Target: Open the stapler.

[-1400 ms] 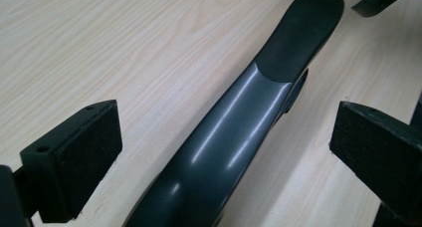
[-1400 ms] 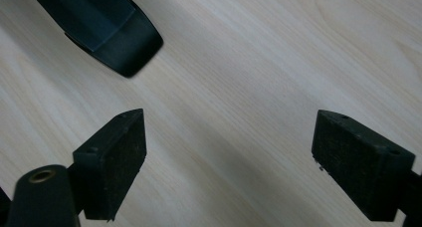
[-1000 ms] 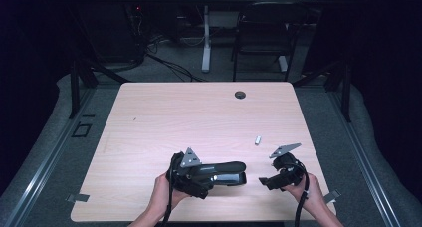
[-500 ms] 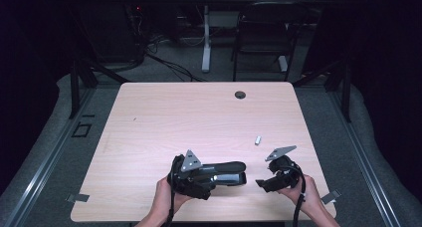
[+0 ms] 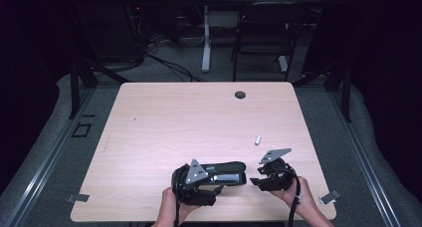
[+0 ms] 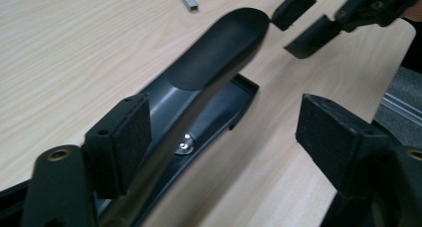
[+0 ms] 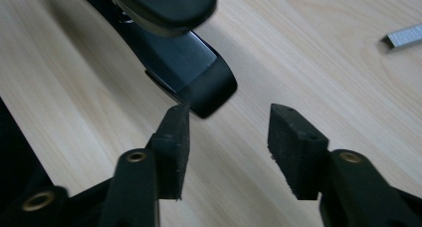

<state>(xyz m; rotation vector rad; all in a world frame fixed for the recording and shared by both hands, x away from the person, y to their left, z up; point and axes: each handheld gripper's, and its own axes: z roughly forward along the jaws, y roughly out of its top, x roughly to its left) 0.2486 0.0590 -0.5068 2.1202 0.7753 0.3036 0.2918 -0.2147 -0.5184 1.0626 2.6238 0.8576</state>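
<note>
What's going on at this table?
A person works a black stapler on the wooden table with two hand-held grippers. The left gripper straddles its rear; its jaws have just been closing, one pad alongside, no grip. The right gripper, also just closing, stands open off the stapler's front tip. A strip of staples lies nearby.

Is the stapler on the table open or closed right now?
Open. The stapler's top arm is lifted off its base, with a clear gap between them at the front; the left gripper view shows the metal inside.

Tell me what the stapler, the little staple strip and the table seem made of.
Stapler: likely matte black plastic, with a shiny metal rivet inside. Staple strip: bright grey metal, ridged. Table: pale wood-grain top, probably laminate, since the sheen is even.
</note>
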